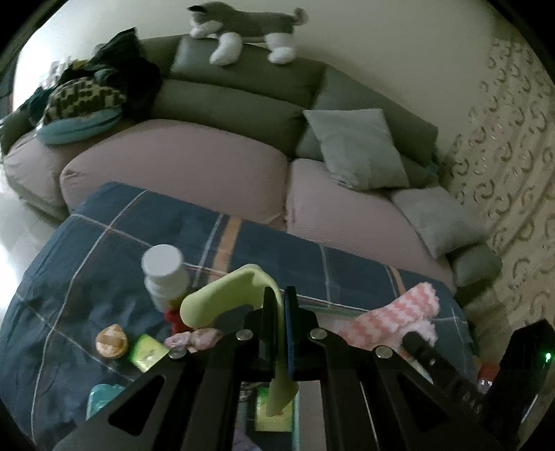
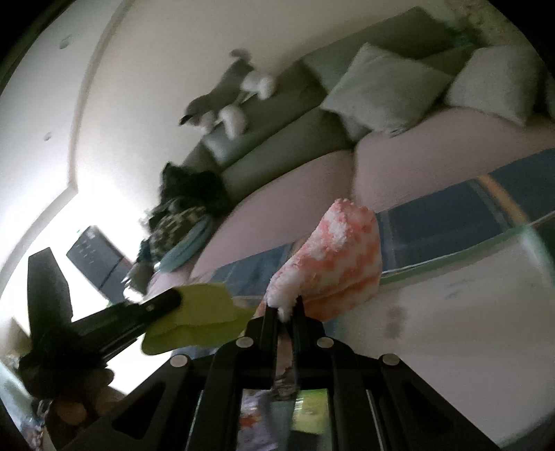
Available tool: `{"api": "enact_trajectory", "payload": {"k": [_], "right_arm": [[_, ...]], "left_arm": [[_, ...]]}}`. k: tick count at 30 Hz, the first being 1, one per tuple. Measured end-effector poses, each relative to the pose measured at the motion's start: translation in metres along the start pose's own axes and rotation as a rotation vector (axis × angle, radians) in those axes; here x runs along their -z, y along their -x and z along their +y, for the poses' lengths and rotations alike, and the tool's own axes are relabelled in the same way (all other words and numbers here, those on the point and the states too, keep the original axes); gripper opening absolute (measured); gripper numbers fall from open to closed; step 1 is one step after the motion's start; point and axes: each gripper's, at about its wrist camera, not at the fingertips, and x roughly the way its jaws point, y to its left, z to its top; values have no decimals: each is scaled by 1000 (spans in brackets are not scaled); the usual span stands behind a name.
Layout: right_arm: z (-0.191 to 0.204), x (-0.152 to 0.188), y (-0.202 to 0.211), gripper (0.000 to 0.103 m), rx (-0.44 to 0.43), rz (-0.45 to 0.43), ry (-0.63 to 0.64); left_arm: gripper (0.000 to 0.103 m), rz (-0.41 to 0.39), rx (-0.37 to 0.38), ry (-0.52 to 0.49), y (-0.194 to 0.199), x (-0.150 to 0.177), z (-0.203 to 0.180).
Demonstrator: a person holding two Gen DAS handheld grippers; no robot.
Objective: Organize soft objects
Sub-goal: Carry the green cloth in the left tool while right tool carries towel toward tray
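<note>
Nearest the lens in the left wrist view, the left gripper (image 1: 281, 312) is pressed together on a lime-green soft piece (image 1: 225, 295), which arches up to the left of the jaws and hangs down below them. In the right wrist view the right gripper (image 2: 285, 308) pinches the edge of a pink-and-white fluffy sock (image 2: 333, 256), lifted above the tabletop.

By my reading, the task is mid-way: two soft items are picked up and carried, neither yet set down. Left on the plaid cloth of the tabletop (image 1: 114, 222) are a crumpled pink scrap (image 1: 194, 338) at lower centre, plus hard things that likely do not belong to the sort: a white-capped bottle (image 1: 166, 274), a round tan object (image 1: 111, 341) and a green packet (image 1: 149, 352).

No basket or bin shows in either view, so I cannot tell where the soft things are meant to go. The sofa (image 1: 173, 166) behind, in the upper half of the frame, carries grey cushions (image 1: 357, 149), a heap of clothes (image 1: 90, 90) and a plush husky (image 1: 242, 31).
</note>
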Motion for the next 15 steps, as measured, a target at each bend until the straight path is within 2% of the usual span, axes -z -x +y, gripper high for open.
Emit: {"api": "enact_trajectory", "payload": {"k": [7, 10, 15], "right_arm": [[-48, -19, 44, 7, 176, -78, -83], [-70, -26, 63, 7, 287, -111, -122], [-94, -32, 79, 7, 410, -116, -134]], "left_arm": [[4, 37, 60, -89, -14, 12, -45], [4, 65, 90, -132, -21, 19, -66], [4, 116, 138, -188, -41, 36, -97]]}}
